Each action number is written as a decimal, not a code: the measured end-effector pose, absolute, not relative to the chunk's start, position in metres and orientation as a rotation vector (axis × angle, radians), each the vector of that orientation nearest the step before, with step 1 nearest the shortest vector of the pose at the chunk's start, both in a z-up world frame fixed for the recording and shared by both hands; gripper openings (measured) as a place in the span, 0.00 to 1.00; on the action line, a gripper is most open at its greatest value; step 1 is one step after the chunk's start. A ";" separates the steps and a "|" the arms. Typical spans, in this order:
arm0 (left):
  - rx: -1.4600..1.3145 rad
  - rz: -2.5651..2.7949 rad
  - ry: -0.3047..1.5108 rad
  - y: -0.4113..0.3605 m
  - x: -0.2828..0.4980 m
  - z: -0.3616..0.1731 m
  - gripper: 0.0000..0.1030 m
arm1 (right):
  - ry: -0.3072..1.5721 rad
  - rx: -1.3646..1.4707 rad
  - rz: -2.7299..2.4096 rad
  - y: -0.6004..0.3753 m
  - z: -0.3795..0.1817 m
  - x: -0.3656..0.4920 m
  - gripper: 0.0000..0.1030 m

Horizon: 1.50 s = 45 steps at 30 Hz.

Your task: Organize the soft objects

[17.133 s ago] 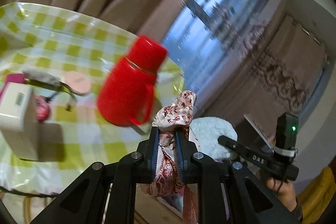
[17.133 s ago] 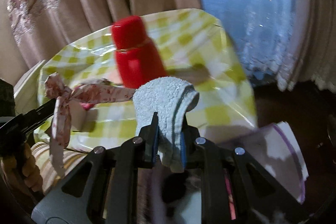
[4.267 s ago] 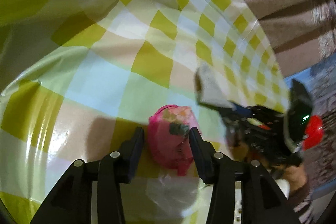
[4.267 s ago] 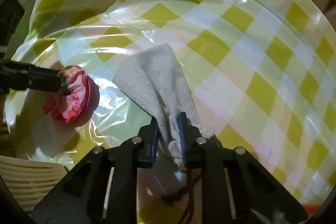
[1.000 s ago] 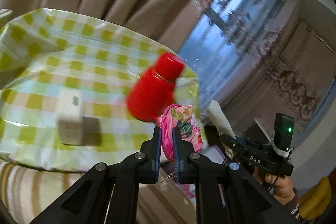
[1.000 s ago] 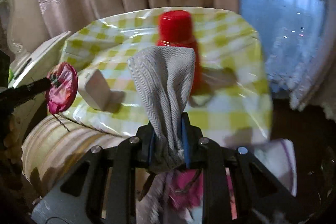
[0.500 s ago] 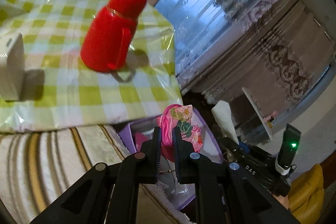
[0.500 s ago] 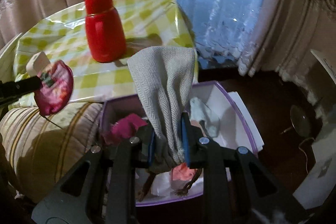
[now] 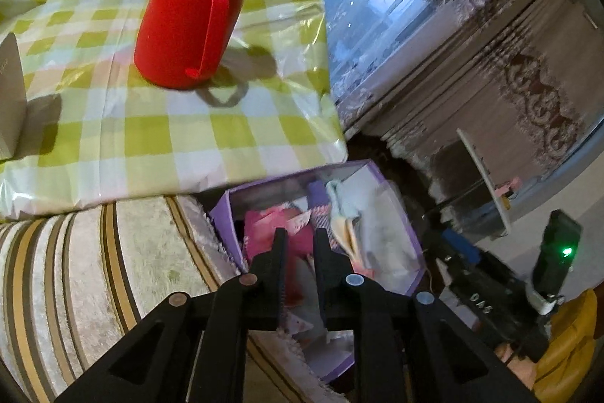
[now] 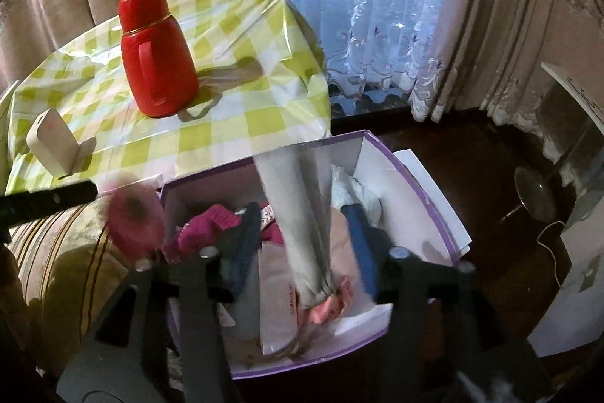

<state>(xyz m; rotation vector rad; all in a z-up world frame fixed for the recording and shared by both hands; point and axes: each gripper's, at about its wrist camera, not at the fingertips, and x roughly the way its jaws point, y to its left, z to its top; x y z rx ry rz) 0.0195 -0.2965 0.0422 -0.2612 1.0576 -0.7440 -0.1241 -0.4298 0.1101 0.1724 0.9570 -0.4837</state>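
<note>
Two drops to finish: let opening right claw (image 10: 302, 214) clear grey cloth (image 10: 294, 191) loose between jaws over purple box (image 10: 415, 184) at bench's (image 10: 245, 123) 6 o'clock; shift barely-parted left claw (image 9: 300, 233), grip unclear, carrying pink pouch (image 10: 130, 214) from rim's 9 o'clock inward.

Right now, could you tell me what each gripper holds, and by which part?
Nothing is gripped. The right gripper is opening its jaws around the falling grey cloth; the left gripper likewise, the pink pouch dropping off its tips.
</note>
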 end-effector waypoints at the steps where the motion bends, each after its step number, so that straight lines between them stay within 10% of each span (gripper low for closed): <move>1: -0.255 -0.743 1.069 -0.297 0.019 0.039 0.16 | 0.954 0.174 -0.487 -0.430 0.109 -0.125 0.61; 20: -0.064 -0.717 1.093 -0.303 -0.038 0.017 0.80 | 0.988 0.222 -0.537 -0.422 0.095 -0.150 0.69; 45: -0.039 -0.686 1.094 -0.312 -0.034 0.016 0.84 | 1.004 0.246 -0.547 -0.425 0.087 -0.155 0.69</move>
